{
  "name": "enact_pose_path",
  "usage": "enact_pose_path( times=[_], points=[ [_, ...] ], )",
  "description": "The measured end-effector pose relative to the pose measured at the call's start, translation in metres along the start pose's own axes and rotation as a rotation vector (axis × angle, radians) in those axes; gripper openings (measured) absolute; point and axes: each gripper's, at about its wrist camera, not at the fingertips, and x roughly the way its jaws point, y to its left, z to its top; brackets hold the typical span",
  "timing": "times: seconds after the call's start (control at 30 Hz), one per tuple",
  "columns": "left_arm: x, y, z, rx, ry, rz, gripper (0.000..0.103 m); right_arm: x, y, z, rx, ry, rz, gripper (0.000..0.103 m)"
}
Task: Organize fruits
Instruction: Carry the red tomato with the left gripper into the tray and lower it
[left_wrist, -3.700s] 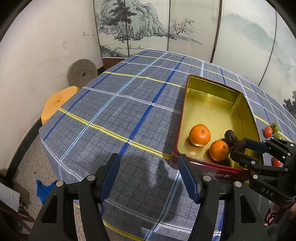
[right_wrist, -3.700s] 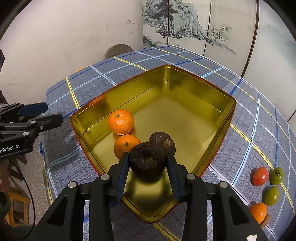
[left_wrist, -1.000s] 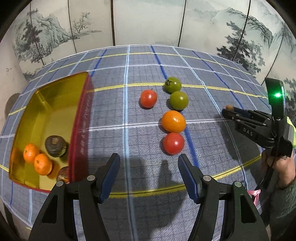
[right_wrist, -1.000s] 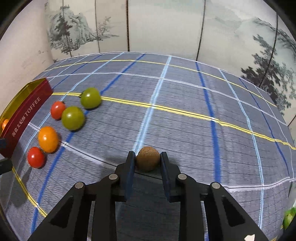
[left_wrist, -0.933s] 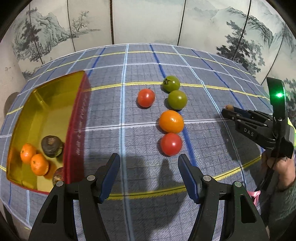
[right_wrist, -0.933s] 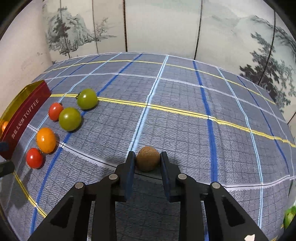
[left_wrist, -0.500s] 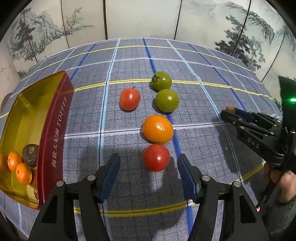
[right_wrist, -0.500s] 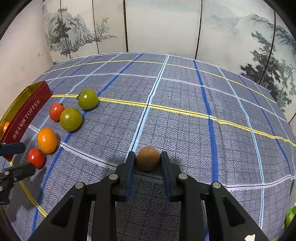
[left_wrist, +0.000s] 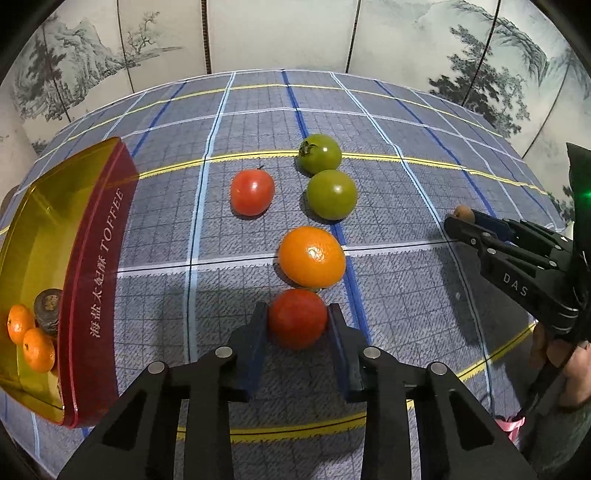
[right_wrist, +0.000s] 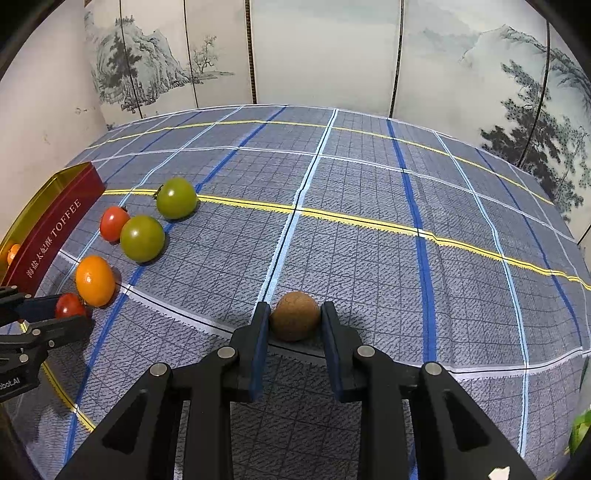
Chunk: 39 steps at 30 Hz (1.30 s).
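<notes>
Clamping a red tomato (left_wrist: 297, 318) between its blue pads, the left gripper (left_wrist: 297, 326) has just closed its jaws on the fruit, which sits on the checked tablecloth (left_wrist: 399, 295) at the near end of the loose group. Touching that tomato on its far side is an orange-coloured round fruit (left_wrist: 312, 256) (an orange tomato or a small citrus, the skin does not settle it). Beyond it lie two green tomatoes (left_wrist: 331, 194) (left_wrist: 320, 153), one just behind the other, and a second red tomato (left_wrist: 252, 192) stands a little to their left, apart from them.

At the left edge of the left wrist view stands a red toffee tin (left_wrist: 98, 273) with a gold inside; it holds two mandarins (left_wrist: 37, 350) (left_wrist: 19, 323) and a dark brown fruit (left_wrist: 48, 308) close together near its front wall.

The right gripper (right_wrist: 294, 325) is pressed shut on a small brown round fruit (right_wrist: 294, 320) with a rough skin (too small to name more closely), resting on the cloth well to the right of the tomato group. From the left wrist camera that fruit shows only as a tip at the end of the right gripper's fingers (left_wrist: 476, 230), with a person's hand (left_wrist: 570, 369) on the handle below.
</notes>
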Motion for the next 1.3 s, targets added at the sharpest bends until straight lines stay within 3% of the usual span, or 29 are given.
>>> enact_pose_path(
  times=[0.5, 0.83, 1.07, 1.3],
  points=[
    [-0.046, 0.033, 0.003, -0.043, -0.07, 0.019, 0.032, 0.0, 0.0, 0.0, 0.0, 0.0, 0.0, 0.026],
    [-0.083, 0.118, 0.0, -0.163, -0.13, 0.152, 0.032, 0.001, 0.0, 0.0, 0.0, 0.0, 0.0, 0.026],
    [-0.09, 0.175, -0.022, -0.266, -0.107, 0.226, 0.032, 0.001, 0.0, 0.0, 0.0, 0.0, 0.0, 0.026],
    [-0.087, 0.204, -0.041, -0.31, -0.068, 0.253, 0.032, 0.001, 0.0, 0.0, 0.0, 0.0, 0.0, 0.026]
  ],
)
